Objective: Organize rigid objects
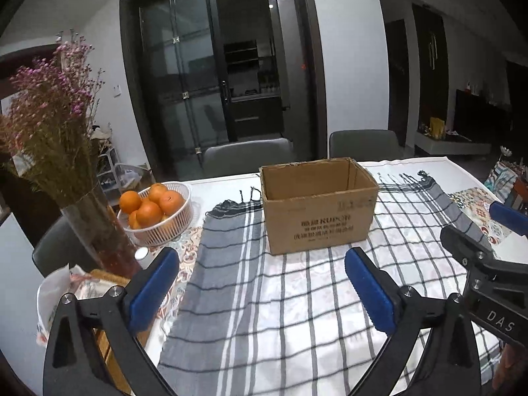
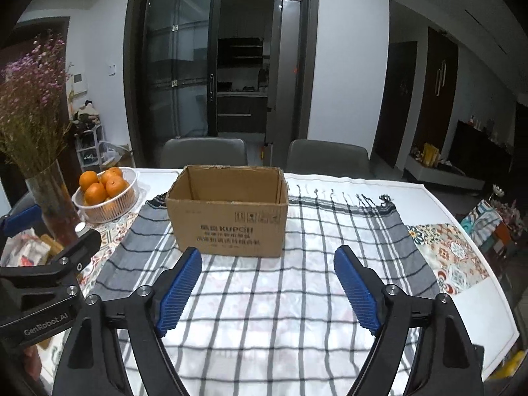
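Both claws spread and empty above the checked cloth, box beyond.

The left claw [image 1: 262, 292] and right claw [image 2: 268, 288] tilt downward, ribbed blue pads [image 2: 180, 292] wide apart, pinching nothing. At twelve o'clock on the surface [image 2: 462, 194] stands the open cardboard box [image 2: 227, 217], matte and rectangular, on the fringed woven cloth [image 2: 297, 297]. At ten o'clock, a slatted white basket [image 1: 171, 227] of oranges [image 1: 148, 213].
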Demonstrator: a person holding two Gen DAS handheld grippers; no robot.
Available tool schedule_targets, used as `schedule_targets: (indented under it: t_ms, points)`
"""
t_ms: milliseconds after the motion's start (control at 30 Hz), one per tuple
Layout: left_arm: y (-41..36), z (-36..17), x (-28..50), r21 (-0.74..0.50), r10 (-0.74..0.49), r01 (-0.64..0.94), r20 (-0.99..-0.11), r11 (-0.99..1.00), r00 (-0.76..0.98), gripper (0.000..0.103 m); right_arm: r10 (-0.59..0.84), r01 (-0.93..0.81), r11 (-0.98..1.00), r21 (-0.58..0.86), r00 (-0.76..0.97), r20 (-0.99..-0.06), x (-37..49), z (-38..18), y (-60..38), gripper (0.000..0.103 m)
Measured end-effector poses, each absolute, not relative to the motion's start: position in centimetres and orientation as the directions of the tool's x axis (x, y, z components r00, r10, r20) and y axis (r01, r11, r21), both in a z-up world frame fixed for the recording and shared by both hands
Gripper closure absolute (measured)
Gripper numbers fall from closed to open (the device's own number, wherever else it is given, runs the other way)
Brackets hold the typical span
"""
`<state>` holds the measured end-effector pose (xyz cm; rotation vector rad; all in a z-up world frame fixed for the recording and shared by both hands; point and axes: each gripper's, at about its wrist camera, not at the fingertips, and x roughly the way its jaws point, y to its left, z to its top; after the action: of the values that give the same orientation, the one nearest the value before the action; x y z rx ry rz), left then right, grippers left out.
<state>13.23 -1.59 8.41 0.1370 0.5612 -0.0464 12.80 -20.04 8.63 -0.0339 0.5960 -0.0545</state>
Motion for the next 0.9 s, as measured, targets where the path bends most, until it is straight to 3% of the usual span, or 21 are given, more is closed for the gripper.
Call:
schedule_targets:
  t_ms: [900]
  points:
    - [-1.0,7.1,5.2,0.076,-0.03,0.078,-0.502,0.994,0.865,0.0,-0.05,0.051,0.999,-0.013,0.847,-0.529,3.7,7.2,-19.9,0.018]
